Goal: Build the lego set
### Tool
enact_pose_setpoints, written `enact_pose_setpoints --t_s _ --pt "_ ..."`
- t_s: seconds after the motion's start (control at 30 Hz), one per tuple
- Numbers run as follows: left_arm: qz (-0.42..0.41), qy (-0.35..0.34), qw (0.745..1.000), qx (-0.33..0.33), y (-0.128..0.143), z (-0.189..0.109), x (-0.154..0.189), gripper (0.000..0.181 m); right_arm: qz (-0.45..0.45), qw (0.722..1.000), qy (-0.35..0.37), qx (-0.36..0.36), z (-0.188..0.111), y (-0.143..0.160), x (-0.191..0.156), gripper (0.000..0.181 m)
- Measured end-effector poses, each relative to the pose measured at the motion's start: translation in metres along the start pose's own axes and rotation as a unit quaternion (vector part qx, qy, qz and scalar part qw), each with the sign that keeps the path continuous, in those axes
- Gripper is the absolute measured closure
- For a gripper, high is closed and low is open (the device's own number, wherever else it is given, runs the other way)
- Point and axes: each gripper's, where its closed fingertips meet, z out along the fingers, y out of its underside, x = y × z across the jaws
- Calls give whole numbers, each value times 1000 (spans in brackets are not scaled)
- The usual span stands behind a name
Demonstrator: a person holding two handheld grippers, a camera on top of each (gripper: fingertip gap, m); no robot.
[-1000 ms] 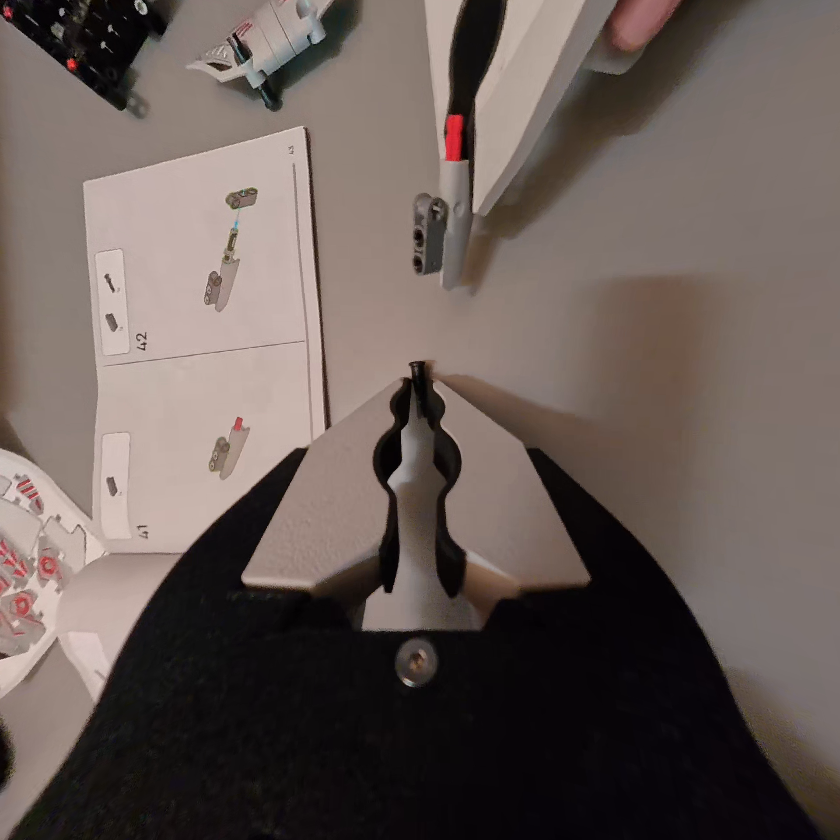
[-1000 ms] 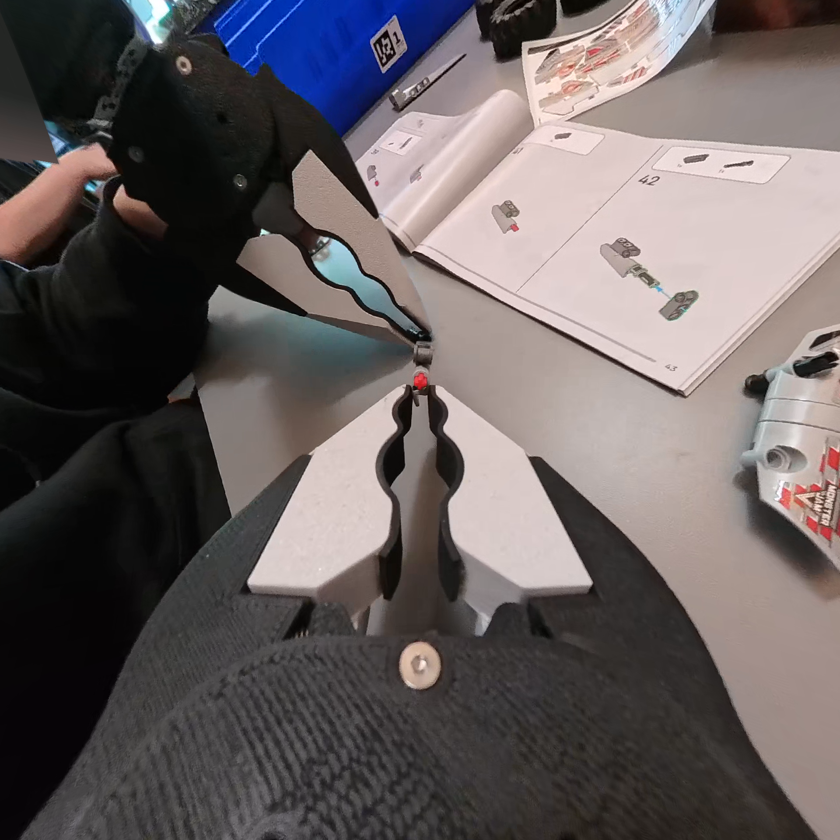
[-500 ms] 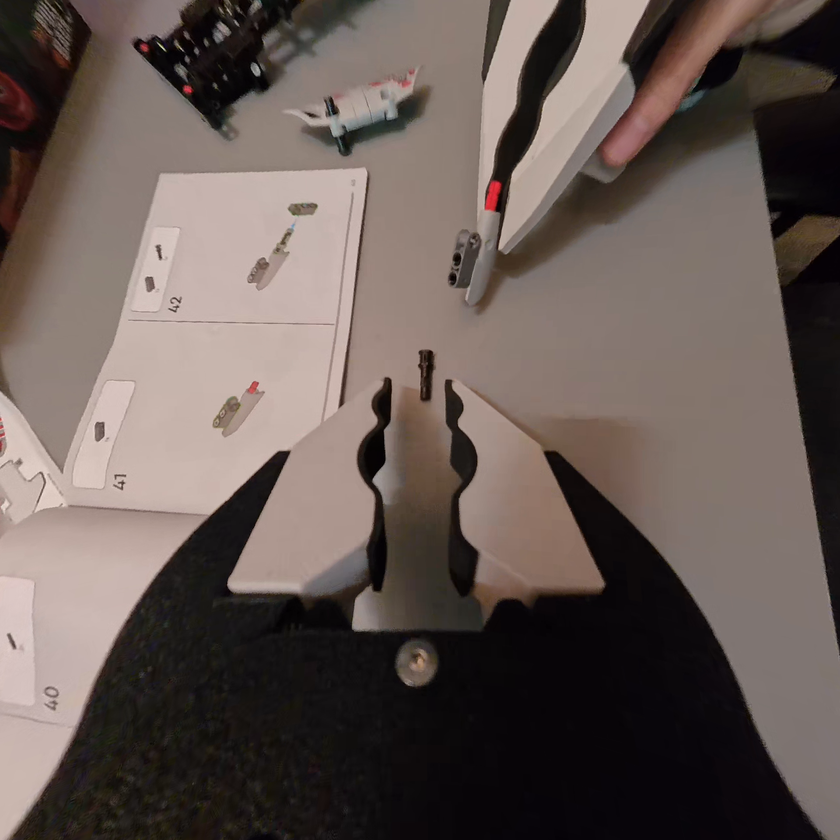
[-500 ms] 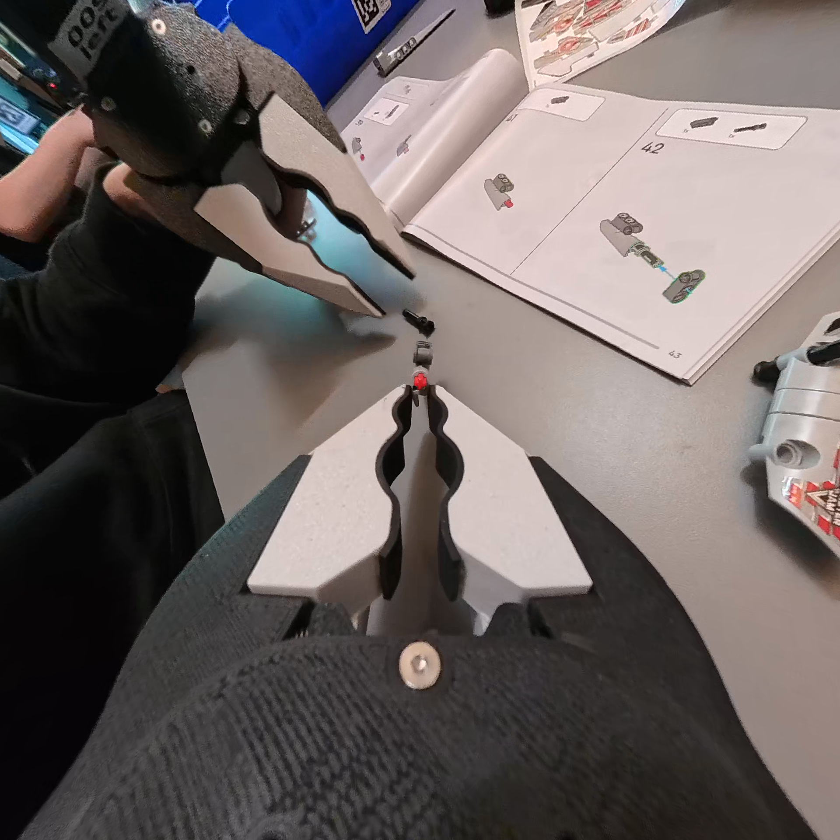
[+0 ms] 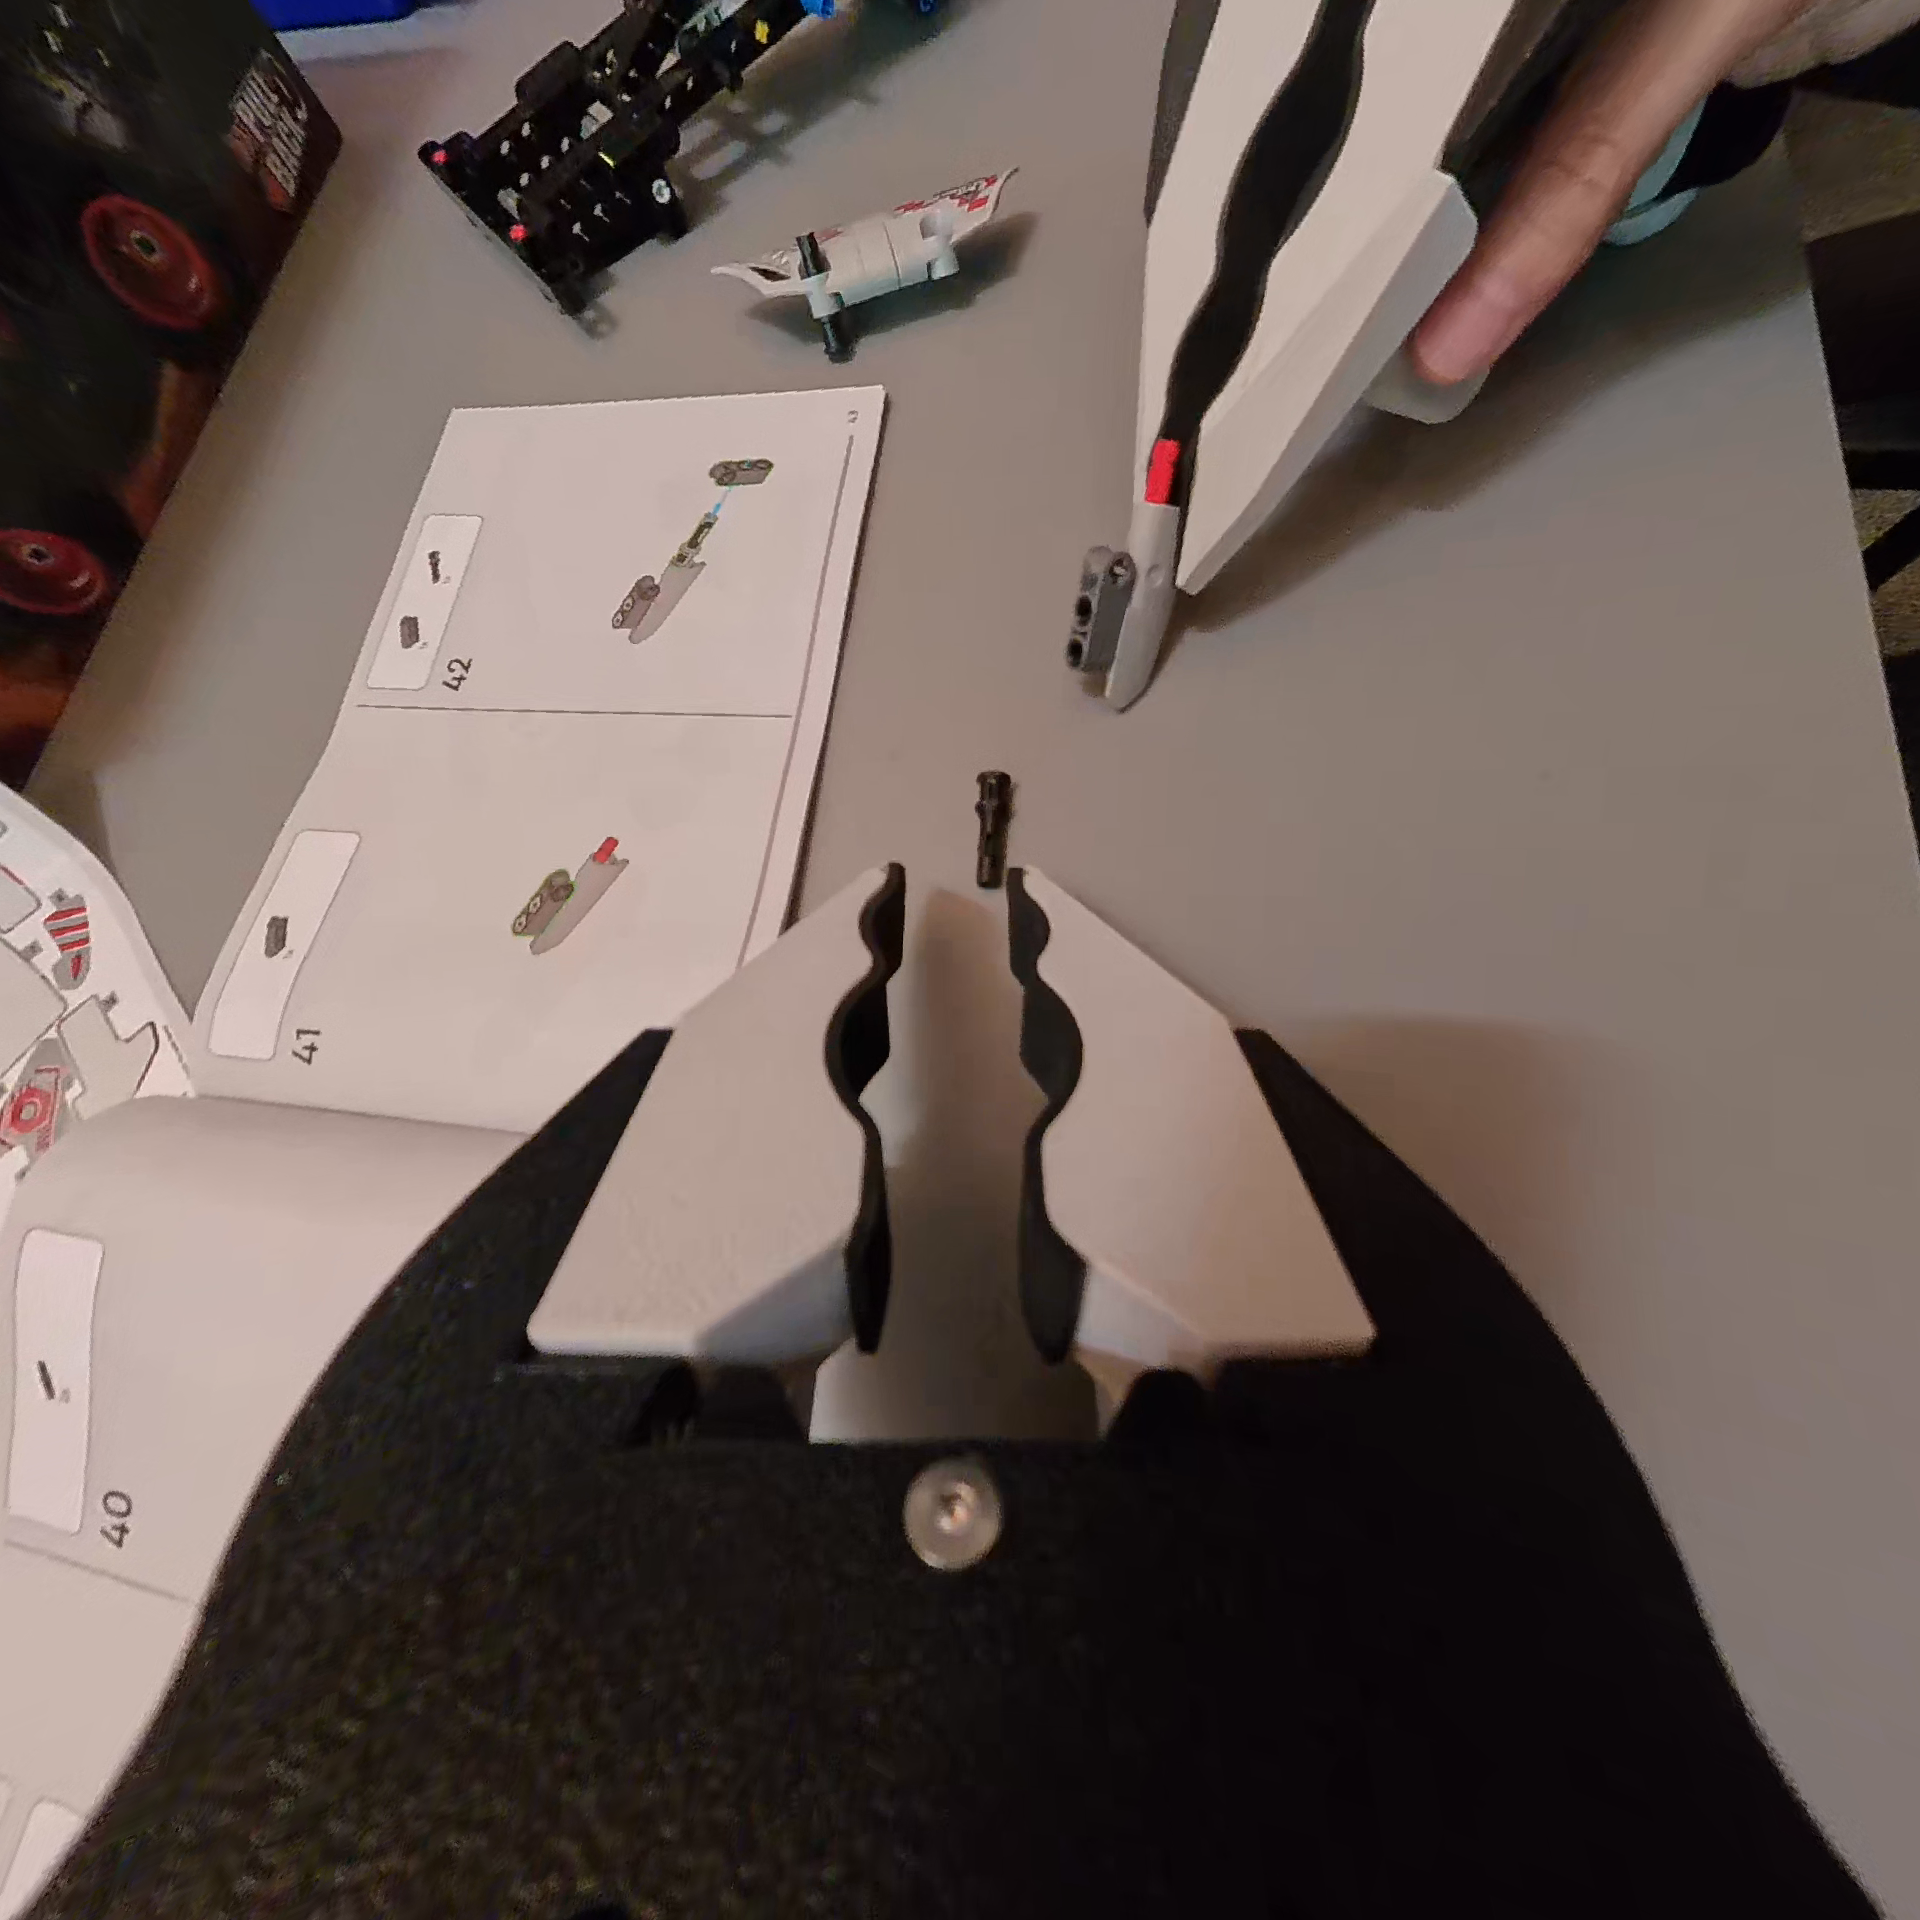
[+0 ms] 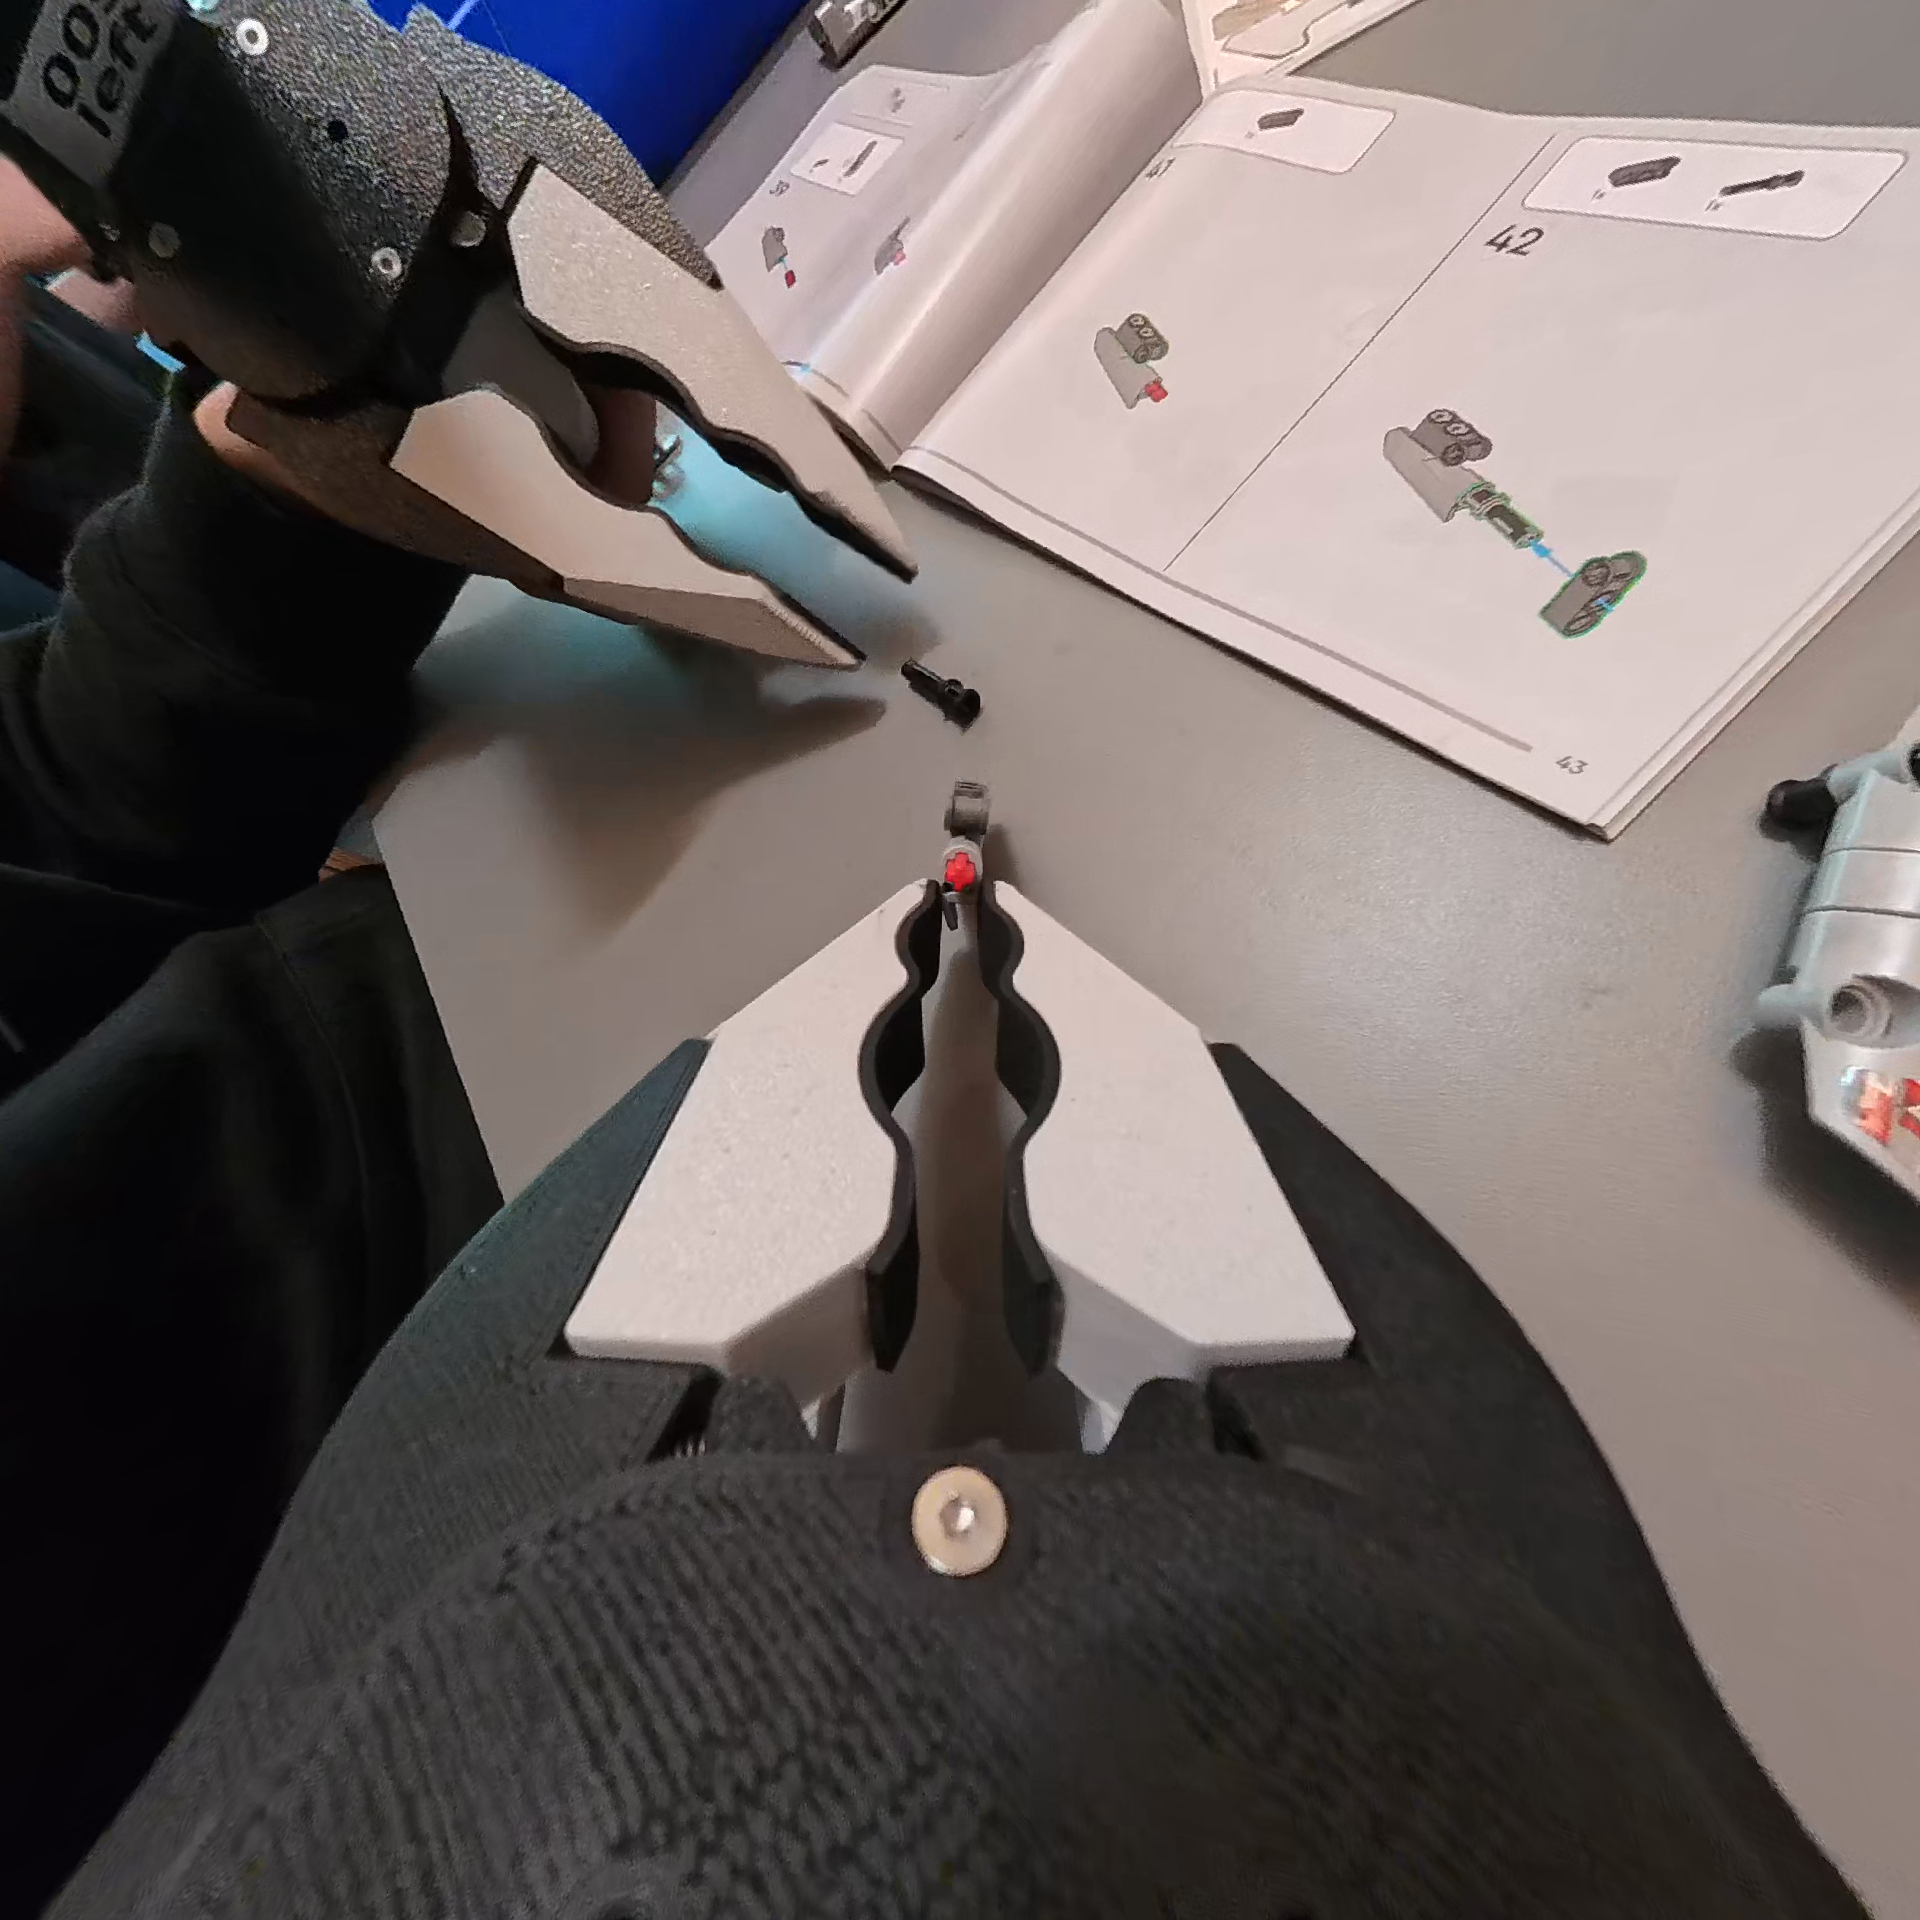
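Observation:
A small black pin (image 5: 992, 828) lies loose on the grey table just beyond my left gripper (image 5: 954, 883), which is open and empty. It also shows in the right wrist view (image 6: 940, 691), in front of the left gripper (image 6: 883, 613). My right gripper (image 6: 961, 894) is shut on a small grey piece with a red axle (image 6: 963, 852), its tip resting on the table. In the left wrist view the right gripper (image 5: 1179, 540) holds that grey piece (image 5: 1127, 613) with a dark grey connector at its side.
An open instruction booklet (image 5: 582, 727) lies left of the pin, also in the right wrist view (image 6: 1403, 416). A black chassis (image 5: 613, 156), a white panel assembly (image 5: 883, 244) and the set's box (image 5: 114, 312) sit farther back. A sticker sheet (image 5: 42, 997) lies at left. My right fingertips sit around 8 cm from my left ones.
My left gripper opened, let the black pin drop onto the table, and pulled back and up. The right gripper kept its hold on the grey piece.

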Motion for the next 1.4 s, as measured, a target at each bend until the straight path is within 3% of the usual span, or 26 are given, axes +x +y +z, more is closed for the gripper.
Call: enact_pose_setpoints --t_s 0.33,0.6,0.77,0.9,1.0,1.07,1.4 --pt "10 -8 999 35 -8 -6 1 164 -13 1000 -10 6 -1 -1 -6 176" --pt "-12 62 997 45 -5 -13 28 162 -60 997 -41 19 -5 -3 -23 176" --pt "-51 111 989 80 -16 -19 42 155 -96 986 -116 75 -2 -21 -57 176" --pt "-75 133 981 118 -25 -28 46 155 -120 981 -129 81 5 -26 -67 176" --pt "-75 145 977 134 -29 -32 49 159 -135 977 -135 96 8 -33 -74 176" --pt "-69 153 976 142 -30 -35 51 172 -139 975 -142 96 11 -33 -77 176" --pt "-64 163 969 172 -35 -44 50 177 -150 971 -151 107 10 -37 -80 176"
